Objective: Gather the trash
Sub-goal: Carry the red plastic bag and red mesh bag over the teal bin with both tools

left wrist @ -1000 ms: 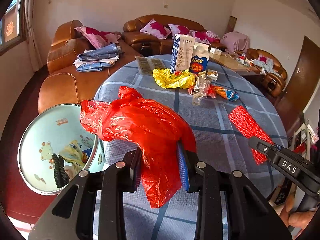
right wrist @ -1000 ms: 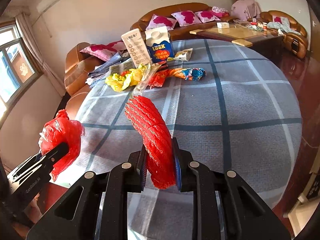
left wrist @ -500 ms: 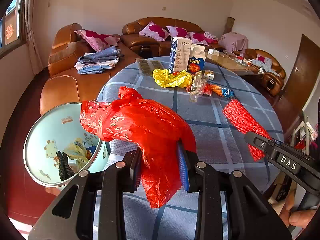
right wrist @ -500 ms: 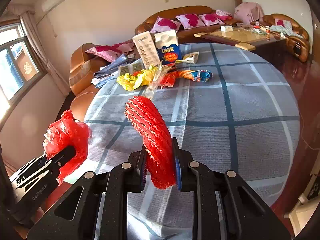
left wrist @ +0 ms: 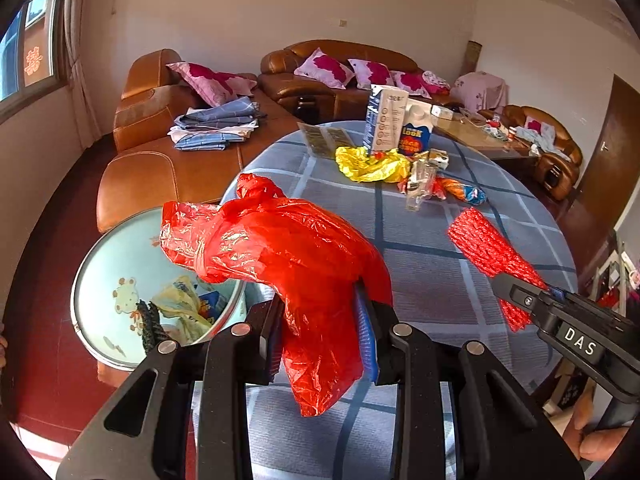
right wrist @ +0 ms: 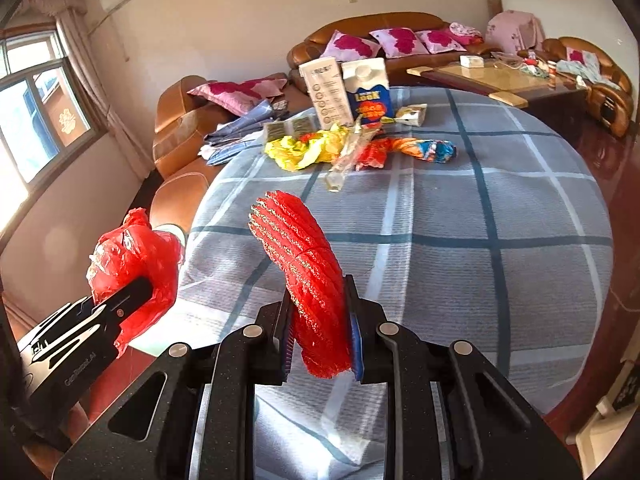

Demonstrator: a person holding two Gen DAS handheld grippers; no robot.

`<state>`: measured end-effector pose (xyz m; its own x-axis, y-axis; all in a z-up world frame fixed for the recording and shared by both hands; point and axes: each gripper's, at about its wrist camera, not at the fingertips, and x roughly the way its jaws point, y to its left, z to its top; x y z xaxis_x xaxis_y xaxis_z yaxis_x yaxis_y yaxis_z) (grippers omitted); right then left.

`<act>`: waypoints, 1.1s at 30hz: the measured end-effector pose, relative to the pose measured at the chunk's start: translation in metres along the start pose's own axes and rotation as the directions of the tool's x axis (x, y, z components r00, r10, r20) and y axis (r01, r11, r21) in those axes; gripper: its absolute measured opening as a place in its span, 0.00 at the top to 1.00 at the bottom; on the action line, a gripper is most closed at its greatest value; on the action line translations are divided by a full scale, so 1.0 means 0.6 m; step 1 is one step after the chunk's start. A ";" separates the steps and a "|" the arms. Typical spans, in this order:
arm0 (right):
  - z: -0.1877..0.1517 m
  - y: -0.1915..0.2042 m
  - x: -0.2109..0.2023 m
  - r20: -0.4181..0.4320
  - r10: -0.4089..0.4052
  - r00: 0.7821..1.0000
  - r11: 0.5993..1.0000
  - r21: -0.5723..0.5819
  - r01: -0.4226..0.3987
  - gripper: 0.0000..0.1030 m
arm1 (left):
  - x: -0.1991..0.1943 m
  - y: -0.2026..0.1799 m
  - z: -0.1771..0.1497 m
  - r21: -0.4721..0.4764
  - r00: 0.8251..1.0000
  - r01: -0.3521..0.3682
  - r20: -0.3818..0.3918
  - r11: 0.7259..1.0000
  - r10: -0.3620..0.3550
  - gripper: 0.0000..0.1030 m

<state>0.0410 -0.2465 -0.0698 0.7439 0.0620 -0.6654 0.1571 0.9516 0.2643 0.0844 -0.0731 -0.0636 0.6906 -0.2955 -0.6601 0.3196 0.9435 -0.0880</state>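
The left gripper [left wrist: 320, 338] pinches a crumpled red plastic bag [left wrist: 280, 264] between its two black fingers, blue pads pressed into the plastic on both sides. The bag bulges forward and to the left of the fingers, with a knotted end sticking up, and a loose flap hangs below the pads. It hangs over the near left edge of a round table [left wrist: 440, 280] covered in a grey-blue checked cloth.

The right gripper [right wrist: 320, 338] pinches a red foam net sleeve [right wrist: 304, 272], its fingers closed on the lower part. The sleeve stands up and leans to the left, its ribbed open end above the tablecloth.

Each gripper shows in the other's view: the right one at the lower right edge of the left view, with part of a hand beneath it, and the left one at the lower left of the right view.

Beside the table, low on the left, stands a round pale blue bin [left wrist: 108, 248] with cartoon animals inside and some wrappers in the bottom.

At the far side of the table lie a yellow plastic bag [left wrist: 372, 164], a clear wrapper [left wrist: 420, 184], an orange and blue wrapper [left wrist: 464, 192], a tall white carton [left wrist: 384, 124] and a blue milk carton [left wrist: 416, 132]. Behind them stand brown leather sofas [left wrist: 332, 88] with pink cushions and folded cloth.
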 end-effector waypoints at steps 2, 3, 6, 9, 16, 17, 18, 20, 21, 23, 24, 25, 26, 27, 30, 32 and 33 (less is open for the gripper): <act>0.000 0.010 0.000 0.000 0.004 1.000 1.000 -0.011 -0.004 0.78 | -0.003 0.010 -0.001 -0.010 1.000 -0.009 0.002 1.000 0.009 0.70; 0.000 0.015 0.001 0.000 0.007 1.000 1.000 -0.017 -0.007 0.78 | -0.004 0.014 -0.002 -0.013 1.000 -0.013 0.003 1.000 0.013 0.70; 0.000 0.028 0.007 -0.004 0.018 1.000 0.999 -0.026 -0.018 0.78 | -0.009 0.029 -0.003 -0.026 1.000 -0.025 0.006 0.999 0.025 0.70; -0.003 0.045 0.011 -0.011 0.030 0.999 0.999 -0.041 -0.030 0.78 | -0.013 0.046 -0.004 -0.041 0.999 -0.038 0.009 0.998 0.039 0.70; -0.005 0.106 0.022 -0.027 0.075 0.997 0.992 -0.104 -0.078 0.78 | -0.022 0.088 -0.007 -0.083 0.997 -0.072 0.015 0.994 0.073 0.70; -0.005 0.115 0.024 -0.029 0.083 0.996 0.990 -0.113 -0.086 0.78 | -0.024 0.097 -0.008 -0.091 0.997 -0.078 0.015 0.993 0.080 0.70; -0.005 0.124 0.026 -0.031 0.089 0.996 0.988 -0.122 -0.092 0.78 | -0.025 0.104 -0.008 -0.097 0.996 -0.082 0.015 0.992 0.084 0.70; -0.004 0.142 0.030 -0.037 0.102 0.994 0.985 -0.138 -0.106 0.78 | -0.029 0.120 -0.009 -0.112 0.995 -0.093 0.016 0.989 0.095 0.70; -0.003 0.149 0.033 -0.041 0.108 0.993 0.983 -0.144 -0.113 0.78 | -0.031 0.130 -0.010 -0.120 0.995 -0.099 0.016 0.988 0.102 0.70; -0.003 0.164 0.039 -0.046 0.119 0.992 0.980 -0.157 -0.124 0.78 | -0.035 0.149 -0.013 -0.137 0.993 -0.112 0.017 0.984 0.115 0.70; -0.004 0.171 0.041 -0.050 0.124 0.991 0.978 -0.162 -0.131 0.78 | -0.035 0.156 -0.012 -0.144 0.993 -0.116 0.016 0.983 0.120 0.70; -0.003 0.178 0.044 -0.054 0.130 0.990 0.977 -0.166 -0.137 0.78 | -0.036 0.165 -0.013 -0.154 0.992 -0.123 0.016 0.980 0.126 0.70; -0.004 0.187 0.047 -0.058 0.136 0.989 0.974 -0.174 -0.144 0.78 | -0.037 0.177 -0.015 -0.167 0.991 -0.131 0.014 0.977 0.135 0.70; -0.003 0.194 0.050 -0.060 0.140 0.988 0.972 -0.180 -0.149 0.78 | -0.038 0.188 -0.016 -0.178 0.990 -0.139 0.012 0.974 0.143 0.70; 0.000 0.218 0.060 -0.063 0.153 0.986 0.966 -0.202 -0.163 0.78 | -0.037 0.220 -0.022 -0.212 0.987 -0.158 0.004 0.964 0.163 0.70; 0.003 0.231 0.069 -0.070 0.162 0.984 0.963 -0.206 -0.173 0.78 | -0.036 0.238 -0.024 -0.234 0.987 -0.155 -0.001 0.960 0.159 0.70; 0.004 0.236 0.073 -0.075 0.168 0.983 0.962 -0.205 -0.180 0.78 | -0.035 0.246 -0.024 -0.245 0.988 -0.152 -0.003 0.958 0.156 0.70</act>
<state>0.0973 -0.1100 -0.0602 0.7087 0.2433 -0.6623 -0.1155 0.9660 0.2312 0.1077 0.0745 -0.0735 0.7301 -0.1443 -0.6679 0.0421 0.9851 -0.1667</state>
